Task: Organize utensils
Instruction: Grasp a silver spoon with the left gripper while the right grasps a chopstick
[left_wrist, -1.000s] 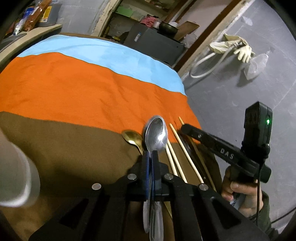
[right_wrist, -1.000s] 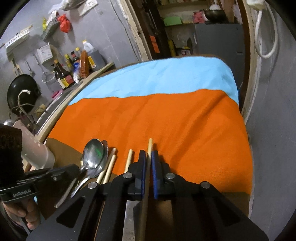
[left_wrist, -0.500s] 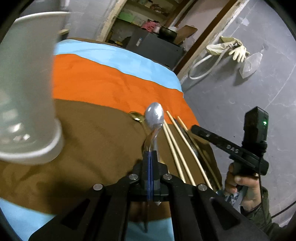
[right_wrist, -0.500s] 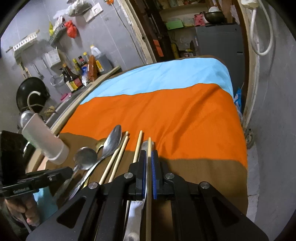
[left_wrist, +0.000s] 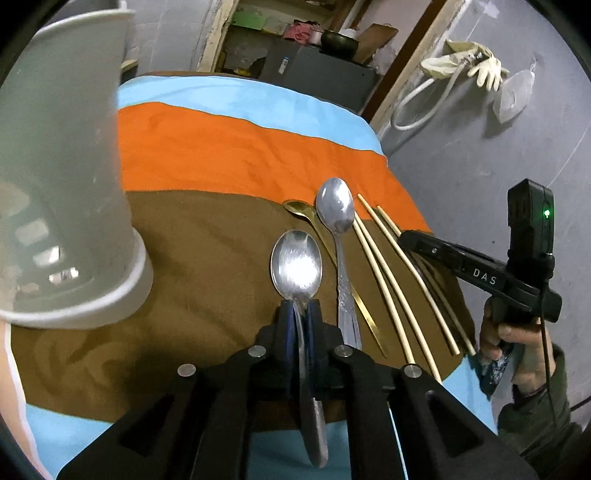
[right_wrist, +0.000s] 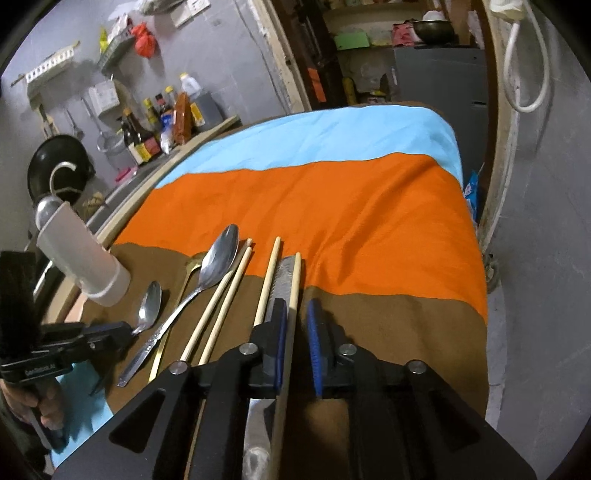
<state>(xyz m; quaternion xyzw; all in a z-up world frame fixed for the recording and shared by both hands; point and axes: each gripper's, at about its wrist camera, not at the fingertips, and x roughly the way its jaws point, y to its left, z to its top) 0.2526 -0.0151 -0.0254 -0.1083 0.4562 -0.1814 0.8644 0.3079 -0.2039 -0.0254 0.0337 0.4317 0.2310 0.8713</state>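
Note:
My left gripper (left_wrist: 300, 308) is shut on the handle of a small silver spoon (left_wrist: 296, 264), held just above the brown cloth. It also shows in the right wrist view (right_wrist: 149, 306). A larger silver spoon (left_wrist: 334, 210), a gold spoon (left_wrist: 301, 209) and several wooden chopsticks (left_wrist: 384, 280) lie side by side on the cloth. My right gripper (right_wrist: 295, 321) is open over one chopstick (right_wrist: 293, 291), which lies between its jaws next to a knife blade (right_wrist: 282, 277). A white utensil cup (left_wrist: 55, 177) lies tilted at the left.
The table carries a striped cloth: brown (right_wrist: 406, 317), orange (right_wrist: 332, 206) and light blue (right_wrist: 314, 136). Bottles (right_wrist: 147, 136) and a wok (right_wrist: 55, 166) stand on a counter at the far left. The table's right edge drops to a grey floor (right_wrist: 535, 258).
My right gripper has opened and let go of the chopstick. My left gripper has pulled the small spoon back and left, away from the row of utensils.

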